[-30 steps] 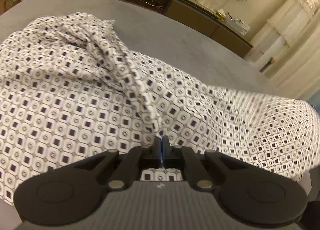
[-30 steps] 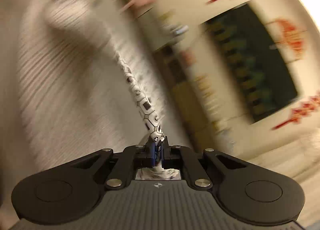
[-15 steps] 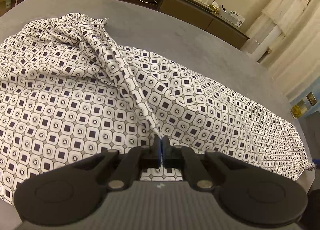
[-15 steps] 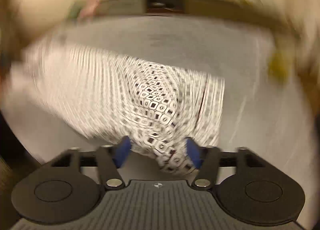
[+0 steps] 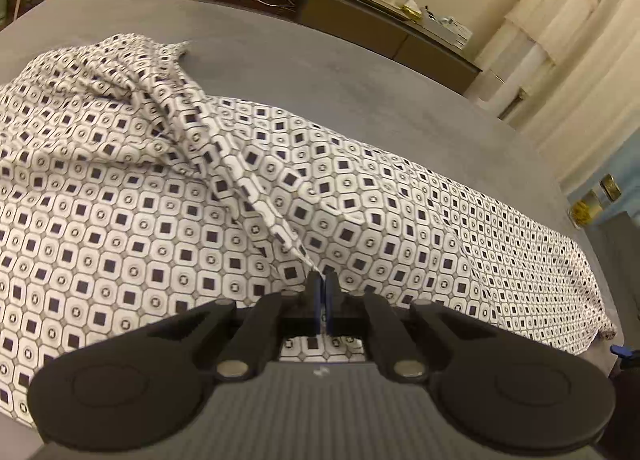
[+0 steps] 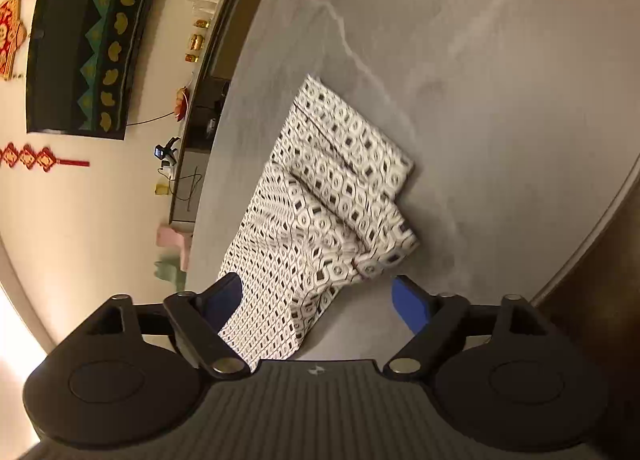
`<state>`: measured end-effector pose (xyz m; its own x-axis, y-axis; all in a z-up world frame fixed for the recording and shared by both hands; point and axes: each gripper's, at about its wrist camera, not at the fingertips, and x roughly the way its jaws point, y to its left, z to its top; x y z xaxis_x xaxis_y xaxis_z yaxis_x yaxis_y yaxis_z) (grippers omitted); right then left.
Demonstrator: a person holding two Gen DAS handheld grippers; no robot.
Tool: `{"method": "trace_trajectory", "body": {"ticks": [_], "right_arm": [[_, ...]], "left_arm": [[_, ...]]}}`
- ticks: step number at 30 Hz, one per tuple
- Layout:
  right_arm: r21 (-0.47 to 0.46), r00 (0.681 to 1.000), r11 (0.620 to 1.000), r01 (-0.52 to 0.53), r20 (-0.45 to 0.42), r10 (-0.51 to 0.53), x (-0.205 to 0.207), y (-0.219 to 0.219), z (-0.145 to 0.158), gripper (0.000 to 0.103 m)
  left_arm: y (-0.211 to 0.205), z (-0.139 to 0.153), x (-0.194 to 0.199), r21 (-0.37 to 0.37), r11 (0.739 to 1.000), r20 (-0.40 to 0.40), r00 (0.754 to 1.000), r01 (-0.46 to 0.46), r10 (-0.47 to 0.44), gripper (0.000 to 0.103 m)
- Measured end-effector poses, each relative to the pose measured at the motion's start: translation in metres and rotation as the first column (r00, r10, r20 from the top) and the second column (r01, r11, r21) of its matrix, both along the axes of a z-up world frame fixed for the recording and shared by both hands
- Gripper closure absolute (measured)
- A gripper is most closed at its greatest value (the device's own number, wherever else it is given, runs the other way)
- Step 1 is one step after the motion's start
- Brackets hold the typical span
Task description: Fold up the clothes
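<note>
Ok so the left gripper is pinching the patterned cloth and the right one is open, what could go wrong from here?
1. The left gripper holds only a thin ridge of the patterned cloth; a pull could slip it free.
2. The bunched wrinkles at the far end could get folded in.
3. The right gripper is open and holds nothing, so the cloth's corner near the grey surface's edge might slide off when the left pulls.

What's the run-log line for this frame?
task: fold clothes | left hand-held gripper: shut on patterned garment | right hand-held gripper: open, above garment's end | garment lies on grey table
</note>
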<state>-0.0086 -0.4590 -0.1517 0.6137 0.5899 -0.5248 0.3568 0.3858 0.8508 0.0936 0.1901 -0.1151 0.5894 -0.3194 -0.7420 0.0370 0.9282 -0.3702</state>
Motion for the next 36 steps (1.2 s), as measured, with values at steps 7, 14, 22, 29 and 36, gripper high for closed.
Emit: {"method": "trace_trajectory", "body": {"ticks": [7, 14, 22, 29, 36], "right_arm": [[-0.307, 0.986, 0.952, -0.007, 0.159, 0.058, 0.067, 0.031, 0.05, 0.097], [-0.625, 0.928, 0.781, 0.02, 0.302, 0.219, 0.048, 0.052, 0.105, 0.098], [-0.607, 0.986, 0.791, -0.075, 0.076, 0.152, 0.055, 0.035, 0.025, 0.097], [-0.824, 0.957, 0.566, -0.021, 0.147, 0.25, 0.061, 0.058, 0.07, 0.055], [-0.821, 0.888, 0.529, -0.214, 0.063, 0.456, 0.109, 0.1, 0.045, 0.056]], "left_arm": [[0.006, -0.001, -0.006, -0.007, 1.0, -0.002, 1.0, -0.025, 0.025, 0.101], [0.003, -0.004, -0.005, -0.004, 1.0, -0.016, 1.0, -0.002, 0.002, 0.1], [0.005, -0.004, -0.006, 0.002, 1.0, -0.015, 1.0, -0.008, 0.008, 0.1], [0.0, 0.008, -0.009, 0.006, 1.0, 0.052, 0.998, -0.021, 0.02, 0.1], [0.017, 0.003, -0.018, 0.048, 0.994, 0.012, 0.995, -0.102, 0.102, 0.1]]}}
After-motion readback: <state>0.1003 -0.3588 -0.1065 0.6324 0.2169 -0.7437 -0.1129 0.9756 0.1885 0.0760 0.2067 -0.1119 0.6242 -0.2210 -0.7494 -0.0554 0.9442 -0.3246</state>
